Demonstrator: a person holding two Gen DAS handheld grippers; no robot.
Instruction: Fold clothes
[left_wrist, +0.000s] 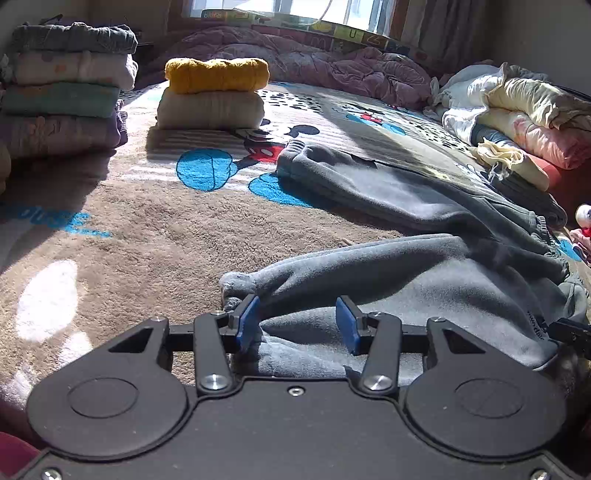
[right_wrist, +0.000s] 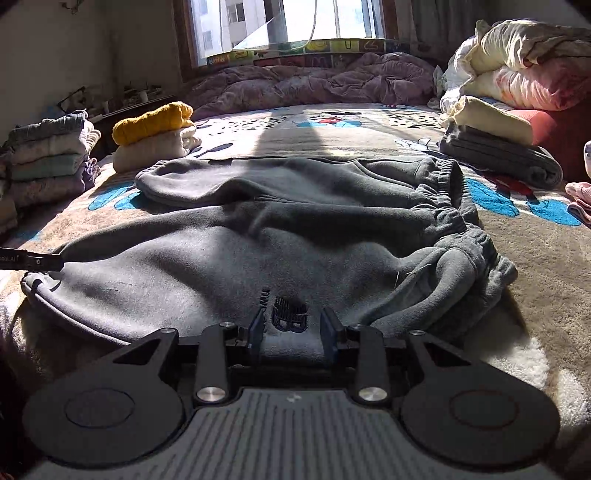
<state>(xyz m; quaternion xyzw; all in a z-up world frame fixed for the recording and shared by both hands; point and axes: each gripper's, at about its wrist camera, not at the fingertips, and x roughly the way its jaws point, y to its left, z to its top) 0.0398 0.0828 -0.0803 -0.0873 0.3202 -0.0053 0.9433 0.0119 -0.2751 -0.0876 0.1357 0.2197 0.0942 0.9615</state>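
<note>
A pair of dark grey sweatpants (right_wrist: 280, 236) lies spread on the Mickey Mouse blanket (right_wrist: 332, 125), waistband to the right, legs to the left. In the left wrist view the sweatpants (left_wrist: 406, 273) lie ahead and to the right. My left gripper (left_wrist: 297, 321) is open, its blue pads on either side of the near leg's cuff end, cloth between them. My right gripper (right_wrist: 292, 334) is open, with the near edge of the pants by the logo (right_wrist: 290, 314) between its pads. The left gripper's tip shows at the left edge of the right wrist view (right_wrist: 33, 260).
Folded stacks stand at the left: a yellow and cream pile (left_wrist: 214, 96) and a taller pile (left_wrist: 66, 88). Unfolded laundry (left_wrist: 517, 110) is heaped at the right, with a folded grey item (right_wrist: 498, 155). A purple quilt (right_wrist: 314, 85) lies at the back under the window.
</note>
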